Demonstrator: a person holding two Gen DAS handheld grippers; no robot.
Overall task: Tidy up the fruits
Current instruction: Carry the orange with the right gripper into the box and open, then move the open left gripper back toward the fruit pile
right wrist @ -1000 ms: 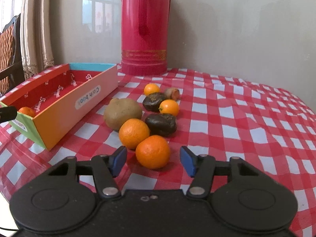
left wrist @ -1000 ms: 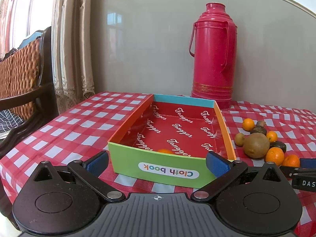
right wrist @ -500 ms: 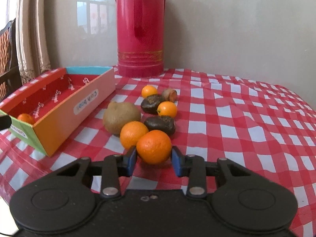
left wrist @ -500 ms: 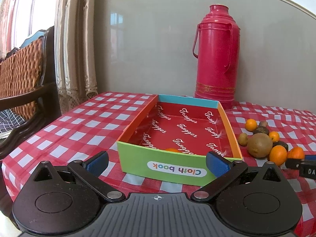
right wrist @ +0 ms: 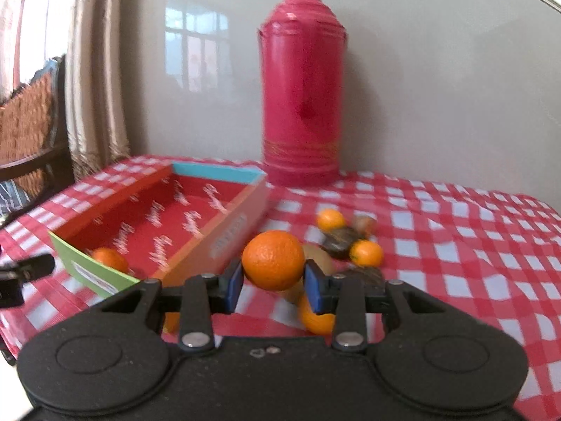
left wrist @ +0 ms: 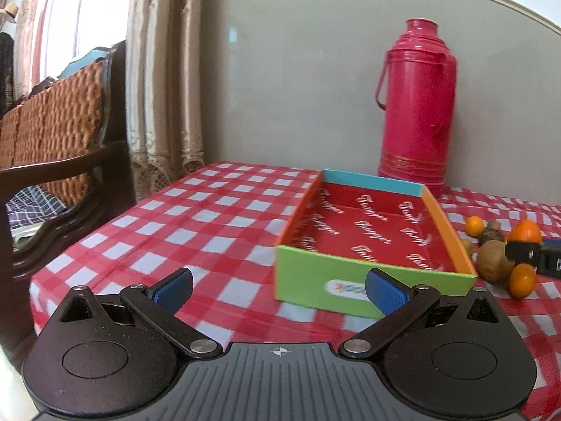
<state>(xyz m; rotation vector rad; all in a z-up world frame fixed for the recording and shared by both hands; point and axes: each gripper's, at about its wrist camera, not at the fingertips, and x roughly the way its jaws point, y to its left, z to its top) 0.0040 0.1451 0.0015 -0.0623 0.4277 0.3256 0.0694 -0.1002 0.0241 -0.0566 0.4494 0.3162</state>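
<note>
While my right gripper (right wrist: 273,286) clamps the orange (right wrist: 272,259) between its blue pads, lifted clear of the checked tablecloth (right wrist: 455,245), my left gripper (left wrist: 278,289) hangs wide apart and empty before the box (left wrist: 371,280). One orange lies inside the box (right wrist: 108,258); other fruit (right wrist: 364,252) sits beside it, near the red flask (right wrist: 301,87).

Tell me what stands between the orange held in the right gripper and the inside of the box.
Only the box's orange side wall, which the held orange in the right gripper already looks level with or above. One small orange lies inside near the green end; the rest is free.
</note>
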